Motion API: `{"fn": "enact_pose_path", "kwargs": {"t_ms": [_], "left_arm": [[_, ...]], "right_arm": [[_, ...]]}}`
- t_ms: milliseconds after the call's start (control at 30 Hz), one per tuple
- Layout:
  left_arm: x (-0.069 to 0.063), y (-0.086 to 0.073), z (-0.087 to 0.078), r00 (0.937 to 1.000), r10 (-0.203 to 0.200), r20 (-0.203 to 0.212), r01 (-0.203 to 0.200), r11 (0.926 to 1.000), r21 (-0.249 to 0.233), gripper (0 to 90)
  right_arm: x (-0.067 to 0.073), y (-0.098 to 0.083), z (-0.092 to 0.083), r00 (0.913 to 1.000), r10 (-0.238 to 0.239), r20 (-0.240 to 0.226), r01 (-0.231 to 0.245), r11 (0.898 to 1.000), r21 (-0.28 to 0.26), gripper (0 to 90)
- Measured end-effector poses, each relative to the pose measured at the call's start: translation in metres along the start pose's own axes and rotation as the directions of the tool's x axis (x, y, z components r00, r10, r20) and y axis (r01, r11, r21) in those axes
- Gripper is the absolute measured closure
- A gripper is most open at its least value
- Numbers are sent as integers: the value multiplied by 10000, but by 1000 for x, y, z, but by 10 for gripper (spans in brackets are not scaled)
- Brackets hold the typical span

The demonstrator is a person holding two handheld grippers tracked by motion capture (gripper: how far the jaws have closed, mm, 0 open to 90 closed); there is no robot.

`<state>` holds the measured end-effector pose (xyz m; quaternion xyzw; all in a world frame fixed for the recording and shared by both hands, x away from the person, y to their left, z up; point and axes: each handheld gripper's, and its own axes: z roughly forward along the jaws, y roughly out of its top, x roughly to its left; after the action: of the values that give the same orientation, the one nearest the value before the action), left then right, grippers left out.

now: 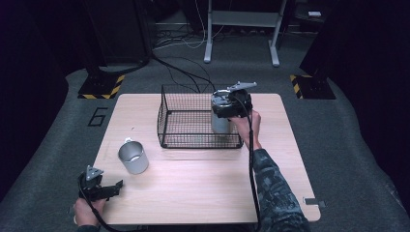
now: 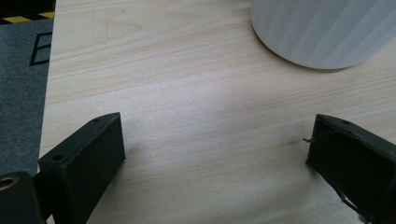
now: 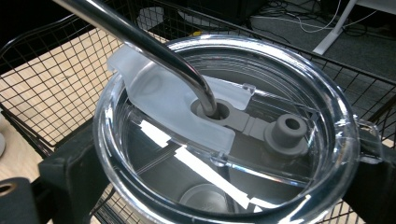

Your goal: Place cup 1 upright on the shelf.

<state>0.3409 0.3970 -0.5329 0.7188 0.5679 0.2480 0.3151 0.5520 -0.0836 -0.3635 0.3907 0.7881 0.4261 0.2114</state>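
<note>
steel tumbler (image 1: 221, 116) with a clear lid (image 3: 224, 130) and bent straw (image 3: 140, 44) sits clamped in your right hand-held gripper (image 1: 231, 104), inside the wire basket (image 1: 186, 123). your left hand-held gripper (image 1: 104, 188) rests open on the surface (image 1: 203, 179), near the metal cup (image 1: 133, 157).

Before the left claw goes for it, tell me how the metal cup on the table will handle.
The metal cup looks thin-walled and empty, so probably light. Its smooth shiny side may slip between flat pads. Upright on the table, a push near its rim could tip it; then it would likely roll.
</note>
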Motion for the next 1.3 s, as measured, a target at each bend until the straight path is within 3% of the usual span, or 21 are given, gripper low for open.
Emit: {"fn": "enact_pose_path", "kwargs": {"t_ms": [300, 900, 1300], "left_arm": [[0, 0, 0, 10000, -1, 1, 1, 10000, 5, 37], [0, 0, 0, 10000, -1, 2, 1, 10000, -1, 38], [0, 0, 0, 10000, 0, 4, 0, 10000, 0, 38]], "right_arm": [[3, -4, 8, 9999, 149, -36, -148, 9996, 234, 32], [4, -9, 20, 9999, -99, -49, 101, 9987, 497, 32], [6, -12, 26, 9999, 104, 121, -114, 9967, 809, 31]]}}
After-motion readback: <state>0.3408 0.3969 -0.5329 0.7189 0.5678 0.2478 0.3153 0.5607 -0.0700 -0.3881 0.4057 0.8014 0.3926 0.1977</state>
